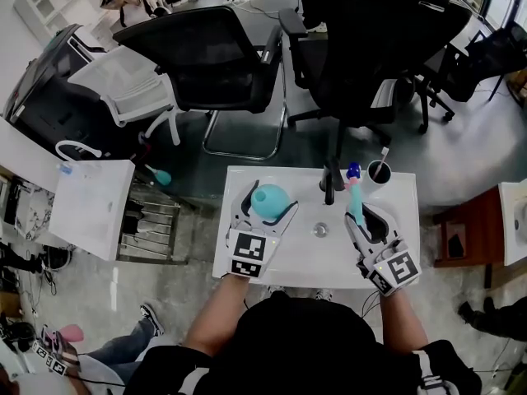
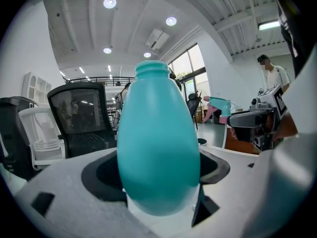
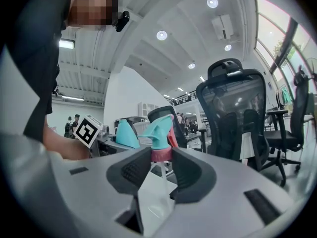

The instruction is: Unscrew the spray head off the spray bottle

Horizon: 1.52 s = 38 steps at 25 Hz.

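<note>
Two grippers work over a small white table at lower centre of the head view. The left gripper, left of centre, is clamped on the teal bottle. In its own view the bottle stands upright between the jaws with its neck bare and open at the top, and its base is hidden below the jaw bodies. The right gripper, right of centre, is closed on the spray head, which is clear of the bottle. In the right gripper view the pads press the pink collar from both sides, the teal nozzle stands above it, and a thin tube runs down until the jaws cover its lower end. From above, the head's shape is hard to make out, and whether the blue bit at its upper end belongs to it cannot be told. A dark upright thing at the table's upper edge and a small round thing at mid-table are too small to name. A cup holding a stick stands at the table's upper right. The person's forearms are cut off by the dark torso at the bottom. Each gripper's cube bears black-and-white square markers, patterns rather than letters, and the bottle's wall shows plain teal.
</note>
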{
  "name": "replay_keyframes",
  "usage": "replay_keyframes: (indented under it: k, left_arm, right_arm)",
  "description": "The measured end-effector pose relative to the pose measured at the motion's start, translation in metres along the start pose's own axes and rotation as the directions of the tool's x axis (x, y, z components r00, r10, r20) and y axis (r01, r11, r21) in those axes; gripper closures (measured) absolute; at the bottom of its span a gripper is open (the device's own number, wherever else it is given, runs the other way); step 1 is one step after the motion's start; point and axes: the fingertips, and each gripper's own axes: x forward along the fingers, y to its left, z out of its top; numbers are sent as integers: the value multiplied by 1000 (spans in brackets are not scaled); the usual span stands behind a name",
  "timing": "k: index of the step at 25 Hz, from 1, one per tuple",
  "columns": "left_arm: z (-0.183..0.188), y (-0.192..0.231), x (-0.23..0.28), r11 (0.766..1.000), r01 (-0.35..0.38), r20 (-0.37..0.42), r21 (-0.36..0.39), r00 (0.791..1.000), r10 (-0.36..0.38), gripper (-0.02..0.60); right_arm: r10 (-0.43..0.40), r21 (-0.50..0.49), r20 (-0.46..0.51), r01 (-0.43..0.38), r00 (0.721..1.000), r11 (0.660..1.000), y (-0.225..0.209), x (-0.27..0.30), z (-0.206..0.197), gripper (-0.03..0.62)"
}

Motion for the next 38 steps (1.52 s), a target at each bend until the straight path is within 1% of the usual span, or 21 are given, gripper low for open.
replay_keyframes:
  k: [5,9,18,23,27,31,38]
  left_arm:
    - [-11,-5,0,1000,-1,-12,-16,1000,1,163]
    - [-14,-10,0,999,14,-8,-32,1000,-14,163]
    - [-25,-17,1,999,18,-27,-41,999,-19,163]
    - [-26,-16,1,999,17,-29,-46,999,-18,163]
    - [-25,-17,2,999,19,-31,-47,999,-21,163]
    - [-25,-17,2,999,20,-29,-45,999,-22,163]
    - [-26,-19,5,999,26,-31,-44,999,-27,163]
  right_arm:
    - [-50,7,-26,50,998,999,-9,-7,-17,454]
    - [-64,12,-28,65,998,998,-11,-11,-23,454]
    - [-62,3,-6,62,998,998,-8,-11,-18,454]
    - [-68,-8,-8,68,998,998,-8,-11,-16,454]
    - [-52,-27,-11,52,999,998,-3,-8,-15,456]
    - [-55,-19,14,56,998,998,-3,-7,-11,456]
    - [-61,-27,11,61,998,998,-6,-6,-10,456]
